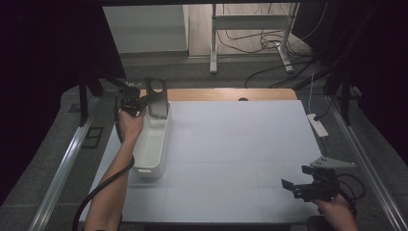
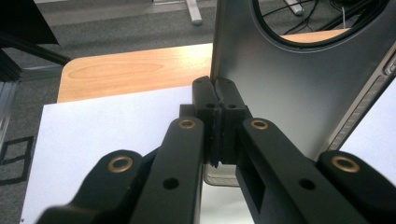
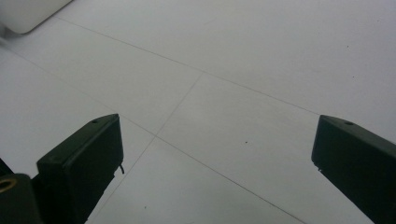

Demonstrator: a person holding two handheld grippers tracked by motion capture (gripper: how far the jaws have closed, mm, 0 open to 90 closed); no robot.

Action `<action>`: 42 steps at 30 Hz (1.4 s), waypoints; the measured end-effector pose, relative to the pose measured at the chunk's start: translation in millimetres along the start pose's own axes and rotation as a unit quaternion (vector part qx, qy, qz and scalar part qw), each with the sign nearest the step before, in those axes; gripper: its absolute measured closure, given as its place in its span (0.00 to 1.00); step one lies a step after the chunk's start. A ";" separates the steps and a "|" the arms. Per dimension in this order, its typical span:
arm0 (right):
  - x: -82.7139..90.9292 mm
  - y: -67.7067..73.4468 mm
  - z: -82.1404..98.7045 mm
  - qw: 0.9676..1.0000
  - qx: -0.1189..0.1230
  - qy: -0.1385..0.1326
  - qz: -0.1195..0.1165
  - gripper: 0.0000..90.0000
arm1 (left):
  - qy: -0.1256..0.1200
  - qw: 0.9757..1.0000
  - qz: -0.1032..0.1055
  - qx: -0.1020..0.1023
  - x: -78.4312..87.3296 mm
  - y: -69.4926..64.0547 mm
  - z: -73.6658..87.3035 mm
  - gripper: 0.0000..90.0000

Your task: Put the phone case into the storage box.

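My left gripper [image 2: 218, 100] is clamped tight on the edge of a flat dark-grey metal plate with a round hole [image 2: 289, 79], upright over the long white plastic tub [image 1: 153, 144]. My right gripper [image 3: 217, 154] hangs wide apart, holding nothing, above the white tabletop [image 1: 231, 144].

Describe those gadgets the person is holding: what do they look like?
Each hand carries a black two-jaw tool. The left gripper has long black arms with brass-ringed holes. The right gripper has blocky black jaws and a grey three-cornered plate on top. Black cables trail back; forearms are bare.

A white power strip [image 1: 317, 124], probably, lies beside the wooden table edge [image 1: 216, 94].
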State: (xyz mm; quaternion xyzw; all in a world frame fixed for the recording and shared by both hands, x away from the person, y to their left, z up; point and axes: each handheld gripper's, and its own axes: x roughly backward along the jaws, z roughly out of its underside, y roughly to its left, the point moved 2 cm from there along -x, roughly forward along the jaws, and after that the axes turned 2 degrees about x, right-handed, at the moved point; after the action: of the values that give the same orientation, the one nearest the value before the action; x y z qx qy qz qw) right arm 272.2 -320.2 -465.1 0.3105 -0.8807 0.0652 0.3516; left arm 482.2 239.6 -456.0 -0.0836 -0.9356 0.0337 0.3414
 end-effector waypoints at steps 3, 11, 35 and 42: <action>-0.1 0.0 0.0 1.000 -0.001 0.001 0.000 0.03 | 0.004 1.000 -0.001 0.000 -1.2 1.1 3.2 0.99; -0.9 0.1 -0.1 1.000 -0.001 0.002 0.001 0.03 | 0.016 1.000 0.002 0.007 -4.7 6.5 11.5 0.99; -1.3 -0.2 -0.2 1.000 -0.001 0.004 0.001 0.03 | 0.042 0.999 0.031 0.002 -8.3 8.3 12.1 0.88; -1.3 -0.2 -0.1 1.000 -0.001 0.004 0.001 0.03 | 0.038 0.999 0.037 -0.002 -6.2 8.8 11.5 0.79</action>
State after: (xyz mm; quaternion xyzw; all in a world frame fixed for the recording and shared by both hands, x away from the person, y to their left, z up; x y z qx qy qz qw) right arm 273.1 -319.7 -465.9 0.3091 -0.8796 0.0657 0.3556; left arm 480.6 247.0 -469.8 -0.1198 -0.9183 0.0415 0.3751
